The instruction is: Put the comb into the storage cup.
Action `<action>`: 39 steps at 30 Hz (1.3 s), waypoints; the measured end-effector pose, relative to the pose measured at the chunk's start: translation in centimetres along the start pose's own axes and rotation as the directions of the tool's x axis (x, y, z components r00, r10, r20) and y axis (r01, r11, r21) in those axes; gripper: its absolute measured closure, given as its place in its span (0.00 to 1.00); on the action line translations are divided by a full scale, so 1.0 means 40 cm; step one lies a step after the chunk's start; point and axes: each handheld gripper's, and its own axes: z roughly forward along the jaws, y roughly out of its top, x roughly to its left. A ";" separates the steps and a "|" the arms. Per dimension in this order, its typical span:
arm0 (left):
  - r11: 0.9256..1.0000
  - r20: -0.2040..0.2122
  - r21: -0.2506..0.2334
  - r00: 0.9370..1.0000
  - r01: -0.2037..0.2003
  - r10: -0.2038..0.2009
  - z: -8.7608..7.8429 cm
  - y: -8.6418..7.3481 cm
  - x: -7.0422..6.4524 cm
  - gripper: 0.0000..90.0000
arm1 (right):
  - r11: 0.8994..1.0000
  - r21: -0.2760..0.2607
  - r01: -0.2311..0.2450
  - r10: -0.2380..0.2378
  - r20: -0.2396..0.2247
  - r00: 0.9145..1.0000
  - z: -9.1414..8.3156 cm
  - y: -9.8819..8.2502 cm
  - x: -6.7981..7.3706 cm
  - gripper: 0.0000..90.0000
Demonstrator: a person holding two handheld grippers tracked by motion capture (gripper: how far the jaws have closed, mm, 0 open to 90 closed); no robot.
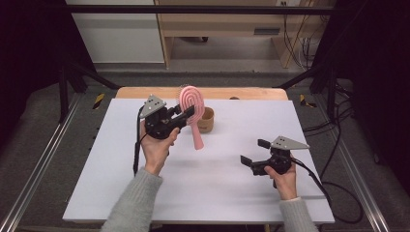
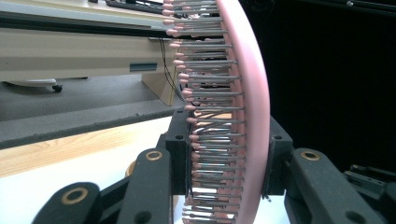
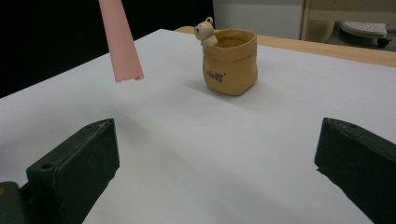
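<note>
A pink hairbrush [image 1: 191,110] hangs above the white table top [image 1: 208,193], head up and handle pointing down. My left gripper [image 1: 189,114] is shut on the brush head; in the left gripper view the pink hairbrush [image 2: 247,107] with its rows of bristles stands clamped between the black jaws. Behind it sits a small tan sack-shaped pot [image 1: 206,120] with a little bear figure on its rim. My right gripper [image 1: 254,151] is open low over the table at the right, nothing between its jaws. The right gripper view shows the tan pot [image 3: 229,62] and the brush handle tip [image 3: 120,44] ahead.
A wooden strip [image 1: 145,92] borders the table's far edge. Metal rails run along both sides, and cables [image 1: 338,193] lie on the floor at the right. A wooden cabinet [image 1: 227,24] stands beyond the table.
</note>
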 end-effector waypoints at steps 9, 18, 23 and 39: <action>1.000 -0.009 -0.007 1.000 -0.003 0.003 0.010 0.025 0.011 0.70 | 1.000 0.014 0.009 -0.009 -0.012 1.000 -0.027 -0.020 -0.024 0.01; 1.000 -0.010 -0.012 1.000 -0.021 0.021 0.016 0.049 0.012 0.70 | 0.999 0.030 0.020 -0.021 0.008 1.000 -0.044 -0.034 -0.040 0.01; 1.000 -0.014 -0.013 1.000 -0.027 0.027 0.019 0.060 0.015 0.70 | 0.999 0.039 0.022 -0.022 0.013 1.000 -0.046 -0.038 -0.045 0.01; 0.999 -0.027 -0.021 0.999 -0.038 0.038 0.041 0.097 0.021 0.70 | 0.999 0.048 0.019 -0.020 0.020 1.000 -0.048 -0.043 -0.052 0.01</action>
